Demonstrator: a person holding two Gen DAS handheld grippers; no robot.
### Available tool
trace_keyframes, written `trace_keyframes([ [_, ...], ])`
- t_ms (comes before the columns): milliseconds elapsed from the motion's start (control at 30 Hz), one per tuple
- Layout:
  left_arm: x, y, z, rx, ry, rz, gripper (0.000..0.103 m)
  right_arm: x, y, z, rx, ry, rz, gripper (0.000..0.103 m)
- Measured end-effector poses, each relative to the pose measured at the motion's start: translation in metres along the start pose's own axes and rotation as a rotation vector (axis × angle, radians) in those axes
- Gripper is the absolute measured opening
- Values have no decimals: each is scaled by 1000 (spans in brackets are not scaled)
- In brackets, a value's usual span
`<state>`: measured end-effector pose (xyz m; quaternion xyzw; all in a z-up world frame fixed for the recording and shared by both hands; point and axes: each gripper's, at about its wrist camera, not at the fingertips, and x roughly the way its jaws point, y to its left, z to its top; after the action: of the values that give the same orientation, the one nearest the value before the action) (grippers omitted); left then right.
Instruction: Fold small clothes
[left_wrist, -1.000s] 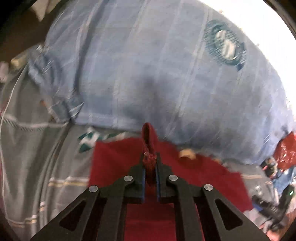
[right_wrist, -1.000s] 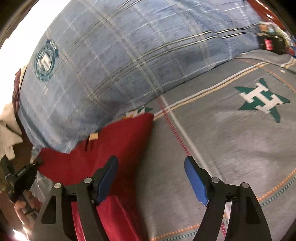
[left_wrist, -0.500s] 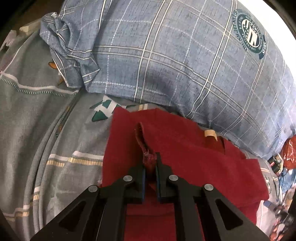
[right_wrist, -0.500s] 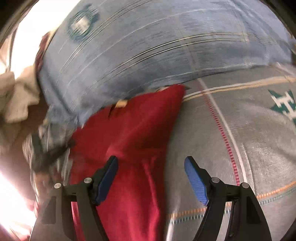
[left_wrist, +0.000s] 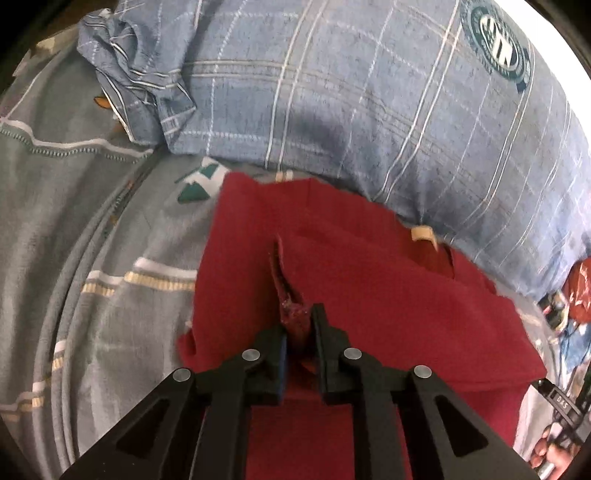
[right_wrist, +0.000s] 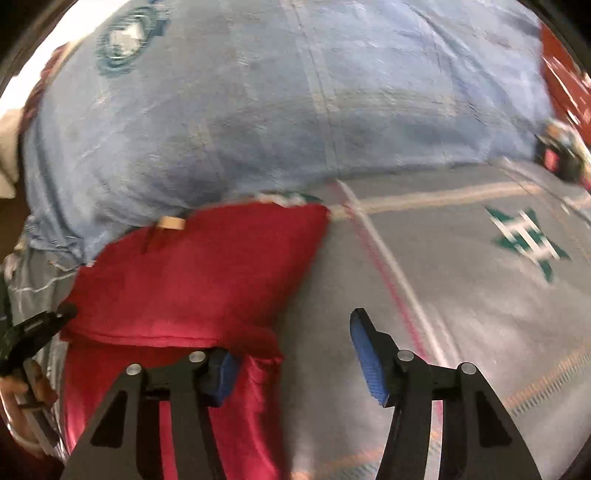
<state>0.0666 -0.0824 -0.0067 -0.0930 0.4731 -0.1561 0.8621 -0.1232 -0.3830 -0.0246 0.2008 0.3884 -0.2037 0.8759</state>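
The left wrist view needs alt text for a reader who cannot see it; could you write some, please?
The left gripper, its jaws just starting to open, has a bunched fold of a red garment between them, above the rest of it lying flat on a grey patterned bedspread. Behind lies a blue plaid pillow with a round emblem.

Red garment (left_wrist: 369, 295): matt woven cloth w/ a frayed, rough edge between the left gripper (left_wrist: 300, 325) fingers, which are matt black plastic w/ shiny metal pins. Beyond it, pillow (left_wrist: 369, 110) is soft blue plaid cloth; bedsheet (right_wrist: 461, 277) under the right gripper (right_wrist: 291, 354) is smooth grey cloth, pads (right_wrist: 364, 354) ribbed blue rubber.
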Motion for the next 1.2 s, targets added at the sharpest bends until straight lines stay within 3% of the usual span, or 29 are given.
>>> trace_keyframes([
  [67, 5, -6, -3, 34, -1, 39, 14, 5, -12, -6, 20, 63, -2, 58],
  [200, 3, -12, -5, 62, -6, 69, 18, -6, -14, -5, -3, 63, 3, 62],
  [300, -9, -9, -4, 61, -21, 75, 34, -29, -17, -3, -41, 56, 22, 64],
  [367, -22, -5, -2, 47, -68, 93, 55, -49, -16, 0, -72, -1, -37, 65],
  [433, -32, -1, 0, 24, -116, 92, 60, -72, -26, 5, -56, -87, -132, 69],
  [500, -34, 1, 3, 9, -124, 74, 60, -84, -35, 8, 8, -156, -82, 70],
  [533, -34, 2, 2, 6, -123, 68, 60, -86, -37, 10, 35, -175, 4, 70],
  [567, -31, 2, 2, 6, -120, 66, 60, -81, -31, 12, 36, -160, 84, 69],
  [633, -23, 1, 1, 19, -101, 77, 60, -66, -12, 14, -20, -123, 136, 59],
  [667, -17, 0, 1, 28, -87, 88, 60, -58, 0, 15, -57, -113, 135, 54],
  [700, -12, -1, -1, 37, -76, 100, 60, -48, 13, 17, -93, -98, 132, 43],
  [767, -3, -4, -1, 53, -64, 126, 60, -30, 33, 19, -143, -61, 156, 37],
  [800, 0, -5, -1, 61, -61, 138, 60, -23, 40, 18, -164, -48, 154, 37],
  [933, 18, -16, -5, 125, -61, 222, 62, 15, 39, 3, -256, 50, -60, 38],
  [1033, 23, -26, -8, 150, -89, 262, 66, 10, 33, 3, -257, 35, -25, 43],
  [1200, 20, -23, -8, 131, -80, 238, 66, -3, 29, 0, -202, 4, 33, 50],
])
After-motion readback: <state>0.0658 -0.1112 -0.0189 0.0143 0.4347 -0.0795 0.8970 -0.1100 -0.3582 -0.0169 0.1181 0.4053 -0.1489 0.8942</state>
